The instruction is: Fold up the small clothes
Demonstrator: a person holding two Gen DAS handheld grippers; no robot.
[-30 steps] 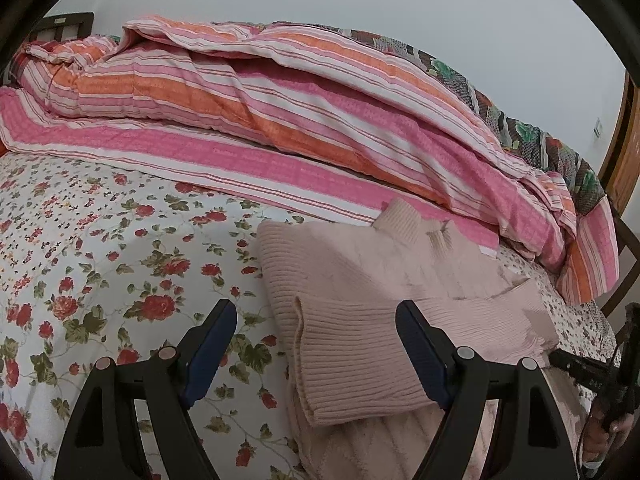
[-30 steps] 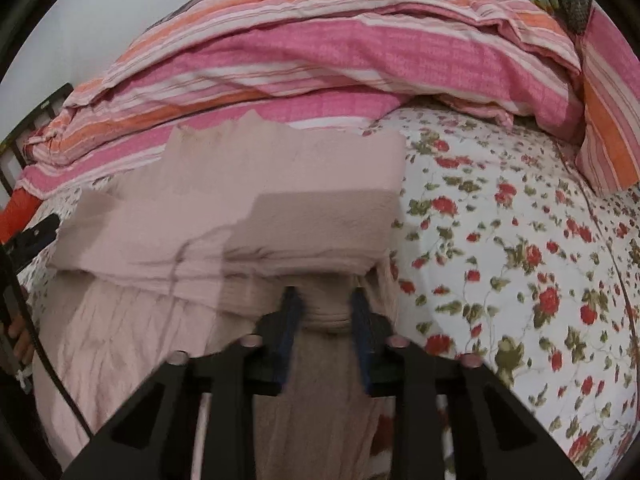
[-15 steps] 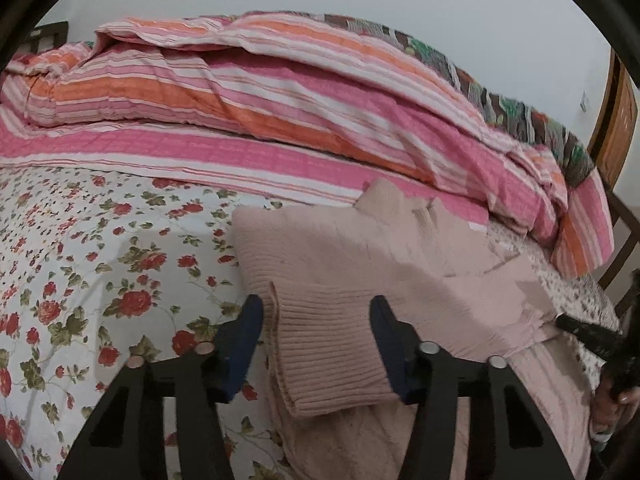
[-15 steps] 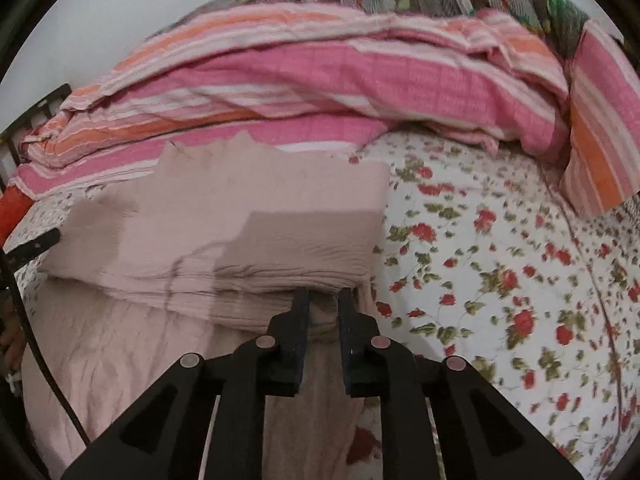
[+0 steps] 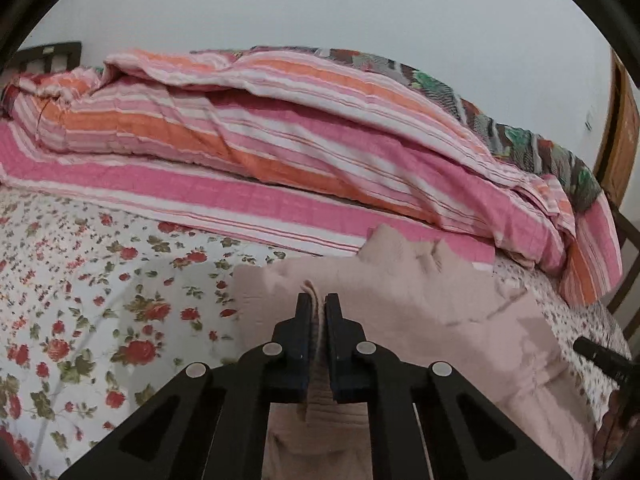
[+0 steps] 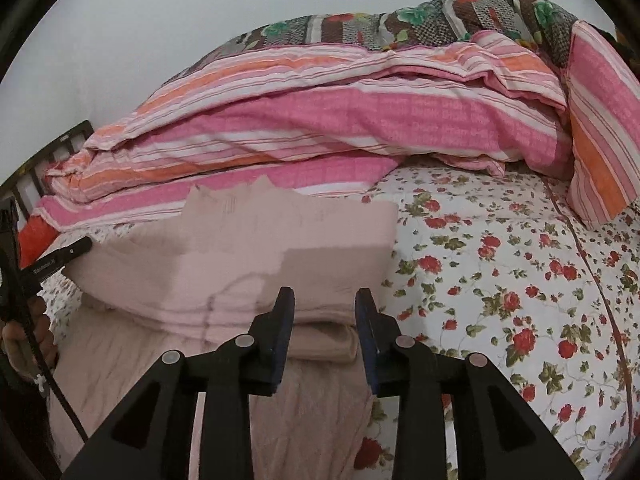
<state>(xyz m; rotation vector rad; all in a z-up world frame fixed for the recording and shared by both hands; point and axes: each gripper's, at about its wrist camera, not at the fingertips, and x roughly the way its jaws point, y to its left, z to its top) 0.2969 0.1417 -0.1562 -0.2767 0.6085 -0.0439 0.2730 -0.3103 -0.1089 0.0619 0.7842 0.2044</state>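
Left tongs: jaws just closed, pads now pressed flat on a thin ridge of pink knit pinched between them, pointing forward and tilted down. Right tongs: jaws just been opening, now parted with a clear gap; pads touch nothing, folded knit lies below and between them. Person's left hand in the right wrist view, gripping its handle.

The bed is covered by a white sheet printed with red flowers. A pale pink sweater, folded over itself, lies on the sheet near the front, with a heaped pink and orange striped quilt behind it along the wall. A darker patterned blanket seems to be under the quilt's far edge.
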